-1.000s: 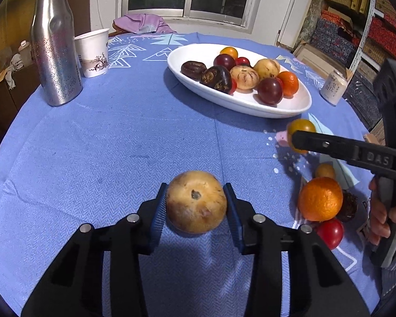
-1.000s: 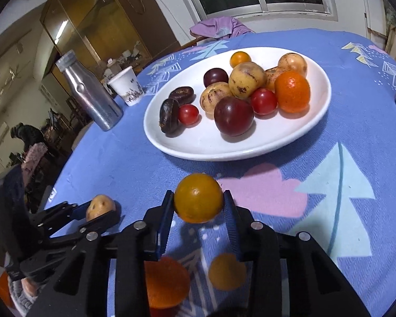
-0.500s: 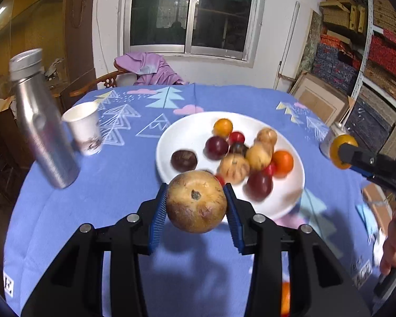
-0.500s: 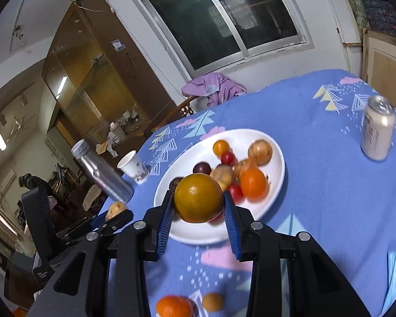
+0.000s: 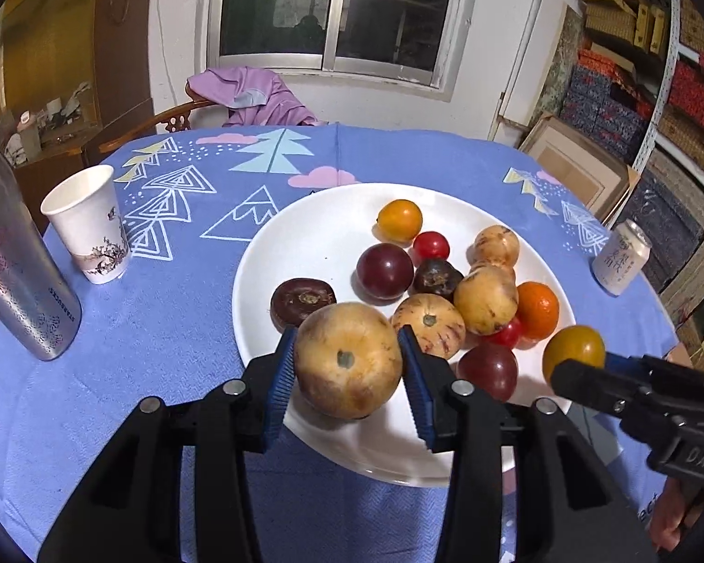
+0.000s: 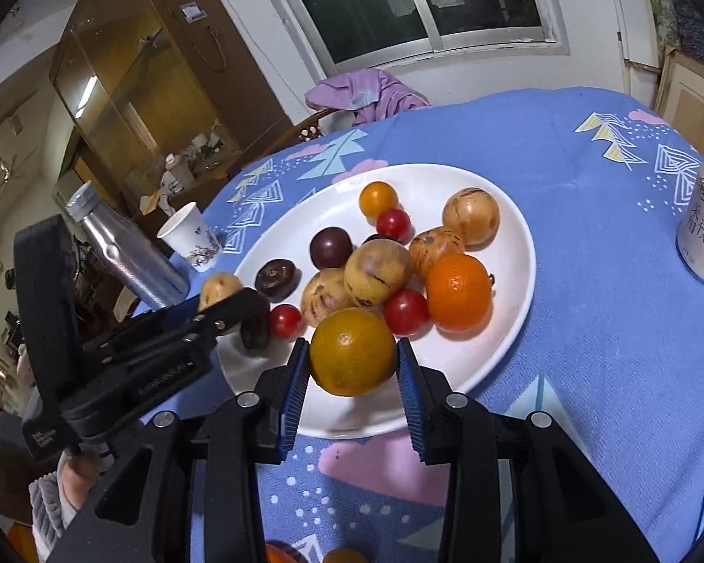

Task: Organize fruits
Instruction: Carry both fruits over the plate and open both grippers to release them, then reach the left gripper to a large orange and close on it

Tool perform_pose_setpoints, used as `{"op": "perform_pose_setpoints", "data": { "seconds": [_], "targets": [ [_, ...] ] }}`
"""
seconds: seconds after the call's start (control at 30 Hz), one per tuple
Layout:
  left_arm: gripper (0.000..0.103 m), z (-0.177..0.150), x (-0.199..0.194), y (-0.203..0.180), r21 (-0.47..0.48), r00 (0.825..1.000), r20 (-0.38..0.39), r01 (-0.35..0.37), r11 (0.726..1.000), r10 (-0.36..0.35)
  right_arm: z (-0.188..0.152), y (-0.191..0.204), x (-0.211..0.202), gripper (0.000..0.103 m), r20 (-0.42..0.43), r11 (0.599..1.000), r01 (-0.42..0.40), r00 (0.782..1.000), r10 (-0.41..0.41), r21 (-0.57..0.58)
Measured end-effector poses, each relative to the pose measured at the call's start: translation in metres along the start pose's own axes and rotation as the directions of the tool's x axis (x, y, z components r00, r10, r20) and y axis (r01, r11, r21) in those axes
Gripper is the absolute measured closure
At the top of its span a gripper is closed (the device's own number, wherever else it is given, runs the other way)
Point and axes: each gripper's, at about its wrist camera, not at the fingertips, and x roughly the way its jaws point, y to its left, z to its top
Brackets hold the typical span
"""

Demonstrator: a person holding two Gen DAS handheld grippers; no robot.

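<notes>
My left gripper (image 5: 347, 366) is shut on a tan round fruit (image 5: 347, 360) and holds it over the near edge of the white plate (image 5: 305, 230). My right gripper (image 6: 352, 366) is shut on a yellow-green orange (image 6: 353, 357) over the plate's near rim (image 6: 516, 291). The plate holds several fruits: dark plums, red tomatoes, tan fruits and an orange (image 6: 459, 292). In the left wrist view the right gripper (image 5: 582, 366) enters from the right with its orange (image 5: 573, 348). In the right wrist view the left gripper (image 6: 225, 298) enters from the left with its fruit (image 6: 218, 287).
A steel bottle (image 5: 14, 277) and a paper cup (image 5: 89, 230) stand left of the plate. A drink can (image 5: 622, 258) stands to its right. A chair with purple cloth (image 5: 253, 98) is behind the round blue-clothed table (image 5: 164, 328). Two loose fruits (image 6: 281, 556) lie near the front edge.
Both grippers rose from the table with their fruits and moved forward to the plate's near edge. The plate now sits closer below both.
</notes>
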Motion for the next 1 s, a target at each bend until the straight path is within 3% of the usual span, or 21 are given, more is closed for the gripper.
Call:
{"op": "perform_pose_setpoints", "data": {
  "seconds": [0.07, 0.1, 0.17, 0.27, 0.4, 0.5, 0.6, 0.73, 0.87, 1.0],
  "targets": [
    [0.025, -0.001, -0.001, -0.001, 0.002, 1.000, 0.017, -0.011, 1.000, 0.011, -0.001, -0.002, 0.004, 0.064, 0.000, 1.000, 0.020, 1.000, -0.020, 0.005],
    [0.020, -0.002, -0.003, -0.002, 0.006, 0.999, 0.030, -0.019, 1.000, 0.019, -0.002, -0.004, 0.003, 0.056, 0.006, 1.000, 0.019, 1.000, -0.019, 0.014],
    [0.019, -0.001, -0.008, -0.003, 0.012, 0.999, 0.039, -0.016, 1.000, 0.015, -0.001, -0.007, -0.001, 0.042, 0.022, 0.999, 0.004, 1.000, -0.005, 0.032],
    [0.015, 0.001, -0.021, 0.000, -0.008, 0.998, 0.055, -0.002, 1.000, 0.003, 0.003, -0.008, -0.018, 0.042, 0.071, 1.000, -0.003, 0.997, 0.001, 0.028],
    [0.007, -0.006, -0.044, 0.009, -0.028, 0.997, 0.079, -0.016, 0.999, 0.019, 0.003, -0.010, -0.044, 0.033, 0.125, 0.997, -0.058, 0.991, 0.050, 0.056],
    [0.005, -0.028, -0.061, 0.014, -0.030, 0.997, 0.076, -0.021, 0.999, 0.024, -0.006, -0.011, -0.068, 0.023, 0.168, 0.994, -0.091, 0.983, 0.079, 0.064],
    [0.005, -0.062, -0.071, 0.011, -0.008, 0.999, 0.025, -0.024, 1.000, 0.025, -0.029, -0.019, -0.085, 0.015, 0.201, 0.993, -0.084, 0.977, 0.066, 0.085],
    [0.005, -0.101, -0.089, -0.004, 0.044, 1.000, 0.008, -0.018, 0.999, 0.018, -0.060, -0.048, -0.086, 0.014, 0.165, 0.979, -0.074, 0.985, 0.043, 0.191],
    [0.005, -0.114, -0.106, -0.021, 0.084, 0.997, 0.069, 0.013, 0.996, -0.019, -0.068, -0.077, -0.085, 0.014, 0.171, 0.918, -0.190, 0.976, 0.137, 0.349],
    [0.005, -0.119, -0.101, -0.043, 0.163, 0.998, 0.055, 0.030, 0.986, -0.040, -0.068, -0.078, -0.084, 0.014, 0.167, 0.915, -0.185, 0.977, 0.131, 0.360]
  ]
}}
